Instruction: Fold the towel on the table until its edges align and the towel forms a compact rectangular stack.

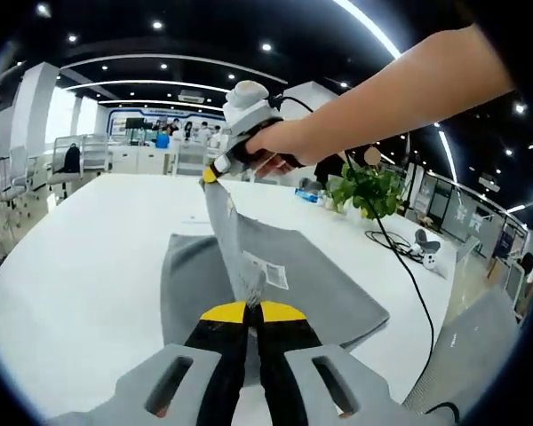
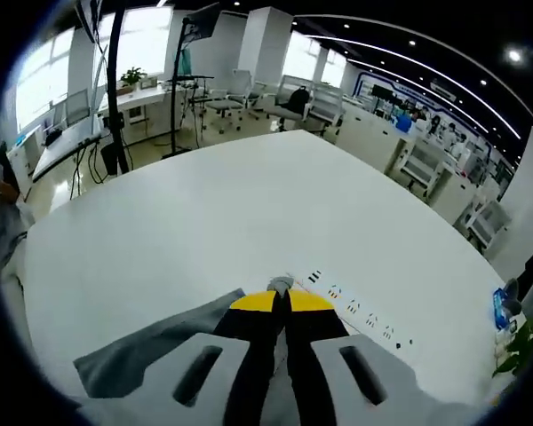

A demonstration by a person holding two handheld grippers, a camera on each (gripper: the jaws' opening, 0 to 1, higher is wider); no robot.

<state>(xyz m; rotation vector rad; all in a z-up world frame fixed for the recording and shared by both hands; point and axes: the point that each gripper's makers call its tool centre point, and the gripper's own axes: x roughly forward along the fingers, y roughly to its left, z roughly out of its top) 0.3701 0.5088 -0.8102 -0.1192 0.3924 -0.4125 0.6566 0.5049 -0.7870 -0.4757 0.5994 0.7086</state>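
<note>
White table (image 1: 89, 266): both grippers' fingers clamp the grey towel (image 1: 320, 284).

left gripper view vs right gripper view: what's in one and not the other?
Left gripper view: the right gripper in the person's hand, pinching a raised towel edge; the towel's white label; a potted plant; a black cable.

Right gripper view: a row of table sockets, office chairs, a dark stand.

Both: the grey towel on the white table, each view's own jaws shut on towel fabric; left gripper.
</note>
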